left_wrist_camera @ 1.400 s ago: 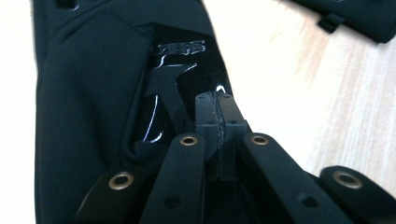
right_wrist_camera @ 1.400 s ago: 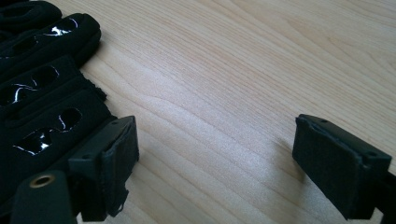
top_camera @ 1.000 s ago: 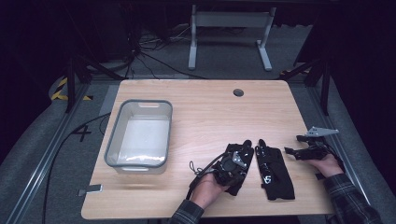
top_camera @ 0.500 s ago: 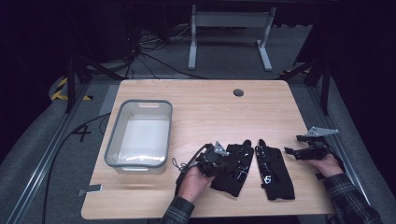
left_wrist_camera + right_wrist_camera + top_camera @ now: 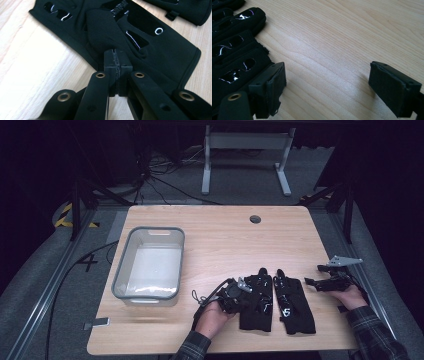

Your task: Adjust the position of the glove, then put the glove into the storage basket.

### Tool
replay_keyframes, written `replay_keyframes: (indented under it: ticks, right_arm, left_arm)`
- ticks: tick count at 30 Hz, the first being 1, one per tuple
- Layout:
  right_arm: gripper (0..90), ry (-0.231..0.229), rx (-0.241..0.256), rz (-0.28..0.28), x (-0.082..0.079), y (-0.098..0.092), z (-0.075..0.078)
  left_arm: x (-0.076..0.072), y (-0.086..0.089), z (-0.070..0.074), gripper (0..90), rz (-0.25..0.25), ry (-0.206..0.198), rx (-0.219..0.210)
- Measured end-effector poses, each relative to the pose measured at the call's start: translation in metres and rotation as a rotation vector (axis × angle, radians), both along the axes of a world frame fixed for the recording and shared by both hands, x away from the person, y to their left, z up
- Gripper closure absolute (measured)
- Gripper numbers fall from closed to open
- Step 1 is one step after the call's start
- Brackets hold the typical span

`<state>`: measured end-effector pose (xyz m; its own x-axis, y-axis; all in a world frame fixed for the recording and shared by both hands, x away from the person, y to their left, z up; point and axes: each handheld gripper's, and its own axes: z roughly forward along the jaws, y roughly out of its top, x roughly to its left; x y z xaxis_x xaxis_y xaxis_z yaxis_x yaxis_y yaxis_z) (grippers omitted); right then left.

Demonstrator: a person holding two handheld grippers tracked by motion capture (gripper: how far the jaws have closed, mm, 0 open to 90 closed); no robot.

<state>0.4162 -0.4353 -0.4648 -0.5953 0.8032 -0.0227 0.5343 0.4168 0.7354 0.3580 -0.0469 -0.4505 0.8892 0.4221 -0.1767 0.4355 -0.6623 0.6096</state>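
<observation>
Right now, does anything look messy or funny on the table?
Not really. Two black gloves lie flat side by side; the left hand-held gripper pinches the thumb of the left glove. The bin sits upright.

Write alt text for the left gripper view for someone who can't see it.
The left gripper, jaws closed, pinches a fold of a black fabric glove lying flat on the pale wooden table. A second black glove's cuff shows at the top right.
</observation>
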Motion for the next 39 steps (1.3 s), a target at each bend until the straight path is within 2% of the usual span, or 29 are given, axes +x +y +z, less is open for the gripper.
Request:
replay_keyframes:
  ticks: [7, 13, 20, 22, 25, 29, 34, 35, 39]
  right_arm:
    - [15.1, 0.000, 0.000, 0.000, 0.000, 0.000, 0.000]
    - [15.4, -0.001, -0.001, 0.001, 0.000, 0.000, 0.000]
    - [21.8, 0.011, -0.016, 0.013, -0.002, 0.003, 0.003]
    - [22.7, 0.012, -0.017, 0.016, -0.003, 0.003, 0.004]
    - [28.8, 0.012, -0.002, 0.033, -0.010, 0.005, 0.009]
    - [41.4, 0.017, 0.025, 0.077, -0.020, 0.010, 0.017]
    - [66.0, 0.019, 0.059, 0.150, -0.038, 0.016, 0.026]
    - [72.4, 0.022, 0.067, 0.180, -0.044, 0.018, 0.027]
    - [84.2, 0.045, 0.077, 0.228, -0.056, 0.023, 0.027]
  left_arm:
    - [-0.004, -0.007, 0.000, 88.9, -0.020, -0.008, -0.006]
    - [-0.002, 0.000, 0.004, 85.0, 0.005, -0.021, -0.024]
    - [0.001, 0.006, 0.006, 64.9, 0.037, -0.033, -0.032]
    - [0.001, 0.006, 0.005, 62.5, 0.046, -0.036, -0.031]
    - [0.002, 0.008, 0.005, 55.3, 0.053, -0.040, -0.031]
    - [0.002, 0.011, 0.005, 48.4, 0.065, -0.043, -0.039]
    - [0.003, 0.015, 0.005, 38.7, 0.087, -0.040, -0.046]
    - [0.003, 0.015, 0.005, 35.7, 0.091, -0.044, -0.043]
    - [0.003, 0.015, 0.003, 30.5, 0.096, -0.042, -0.043]
